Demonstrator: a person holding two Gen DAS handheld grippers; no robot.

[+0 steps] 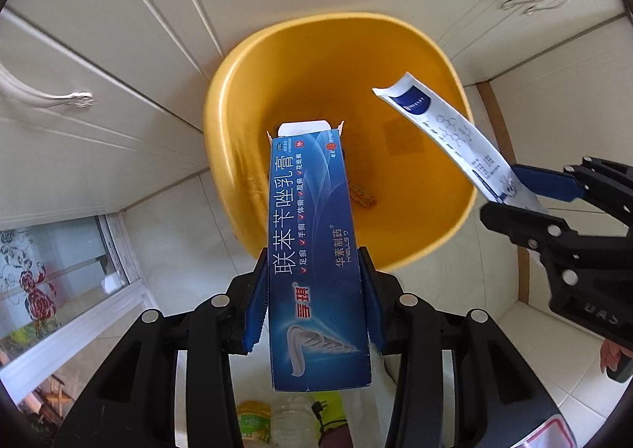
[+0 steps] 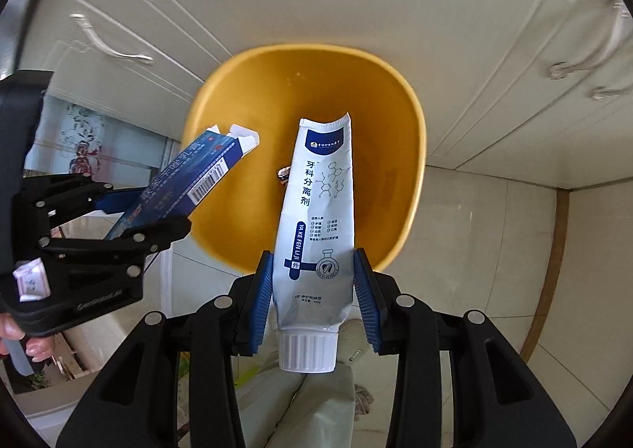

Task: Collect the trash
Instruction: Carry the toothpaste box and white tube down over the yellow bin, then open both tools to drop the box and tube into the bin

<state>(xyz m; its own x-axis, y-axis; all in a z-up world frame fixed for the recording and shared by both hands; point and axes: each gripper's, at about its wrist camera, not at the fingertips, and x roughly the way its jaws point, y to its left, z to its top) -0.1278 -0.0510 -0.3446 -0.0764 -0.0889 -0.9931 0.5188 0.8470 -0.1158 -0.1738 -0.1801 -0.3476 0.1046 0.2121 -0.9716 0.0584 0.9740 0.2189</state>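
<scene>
In the left wrist view, the left gripper is clamping a blue carton by its long sides at the bottom middle of the frame, with the open flap end poking up over the yellow bin that's filling the centre. So that piece of trash is sitting right above the bin mouth, not in it yet. Over at the right edge the right gripper is pinching a white tube, crimped end slanting toward the bin's upper right rim. Something small and brownish is already lying at the bottom of the bin, too blurry to call. In the right wrist view the right gripper is squeezing that white tube low on its body, just above the cap, tube hanging over the bin's middle. The blue carton is coming in from the left of the frame, held by the left gripper, and its end looks close to the bin's left rim. That's the risky bit, probably: let go there and the carton could clip the rim and tip onto the tiled floor. Both things are long, so they could also bump each other if dropped together, and the tube could slide on its slick skin.
</scene>
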